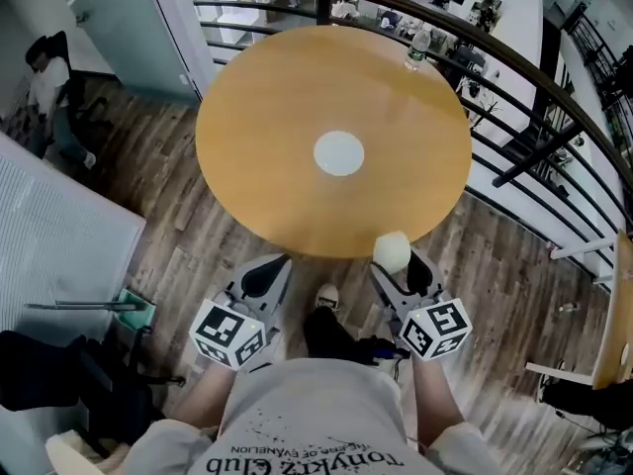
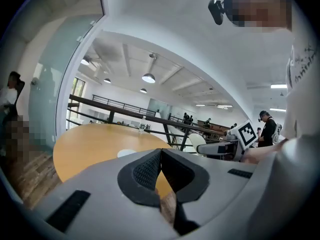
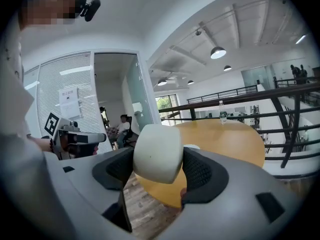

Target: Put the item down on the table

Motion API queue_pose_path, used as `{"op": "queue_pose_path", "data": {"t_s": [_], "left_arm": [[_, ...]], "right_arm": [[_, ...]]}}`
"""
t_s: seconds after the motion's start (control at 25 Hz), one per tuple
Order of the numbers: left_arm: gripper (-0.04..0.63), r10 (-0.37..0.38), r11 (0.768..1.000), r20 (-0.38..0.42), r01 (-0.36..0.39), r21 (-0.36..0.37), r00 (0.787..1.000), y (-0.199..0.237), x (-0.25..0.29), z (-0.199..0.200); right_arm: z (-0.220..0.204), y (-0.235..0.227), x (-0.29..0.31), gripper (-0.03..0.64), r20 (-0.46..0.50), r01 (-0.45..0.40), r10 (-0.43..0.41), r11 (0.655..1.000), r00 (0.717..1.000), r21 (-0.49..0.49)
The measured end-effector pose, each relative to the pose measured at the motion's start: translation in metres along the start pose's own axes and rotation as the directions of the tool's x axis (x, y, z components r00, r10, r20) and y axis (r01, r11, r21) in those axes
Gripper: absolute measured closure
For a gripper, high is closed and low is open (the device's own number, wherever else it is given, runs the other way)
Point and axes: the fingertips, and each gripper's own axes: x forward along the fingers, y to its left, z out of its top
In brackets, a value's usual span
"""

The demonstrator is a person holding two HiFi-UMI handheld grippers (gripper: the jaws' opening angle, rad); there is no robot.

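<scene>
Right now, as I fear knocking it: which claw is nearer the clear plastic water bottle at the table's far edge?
Right. The right claw, holding a cream rounded item, is across the table from the bottle; the left claw sits further left.

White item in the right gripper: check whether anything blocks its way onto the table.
Nothing visible does. The right gripper holds the white item at the near edge of the table; the central white disc and the bottle at the far edge lie clear.
</scene>
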Motion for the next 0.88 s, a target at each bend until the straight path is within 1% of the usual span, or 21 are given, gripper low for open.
{"op": "queue_pose_path", "data": {"t_s": [0.16, 0.28, 0.36, 0.56, 0.68, 0.88], "left_arm": [[0.572, 0.020, 1.000, 0.031, -0.020, -0.002, 0.999, 0.024, 0.055, 0.036], [0.572, 0.039, 0.999, 0.037, -0.040, 0.011, 0.999, 0.034, 0.081, 0.049], [0.572, 0.052, 0.998, 0.025, -0.053, 0.019, 0.998, 0.040, 0.090, 0.050], [0.572, 0.052, 0.999, -0.002, -0.052, -0.008, 0.999, 0.054, 0.103, 0.051], [0.572, 0.053, 0.999, -0.039, -0.053, 0.006, 0.998, 0.064, 0.112, 0.051], [0.572, 0.020, 1.000, -0.073, -0.019, 0.018, 0.997, 0.075, 0.124, 0.049]], "right_arm": [[0.026, -0.040, 0.033, 0.295, -0.007, -0.032, 0.032, 0.999, 0.999, -0.011], [0.034, -0.059, 0.051, 0.295, -0.022, -0.049, 0.048, 0.999, 0.999, -0.011], [0.036, -0.068, 0.061, 0.295, -0.034, -0.050, 0.050, 0.999, 0.998, -0.004], [0.039, -0.078, 0.081, 0.295, -0.053, -0.037, 0.038, 0.999, 0.998, 0.028], [0.041, -0.081, 0.092, 0.295, -0.057, -0.015, 0.018, 0.999, 0.998, 0.047], [0.041, -0.086, 0.109, 0.295, -0.069, 0.008, -0.005, 0.999, 0.998, 0.046]]}}
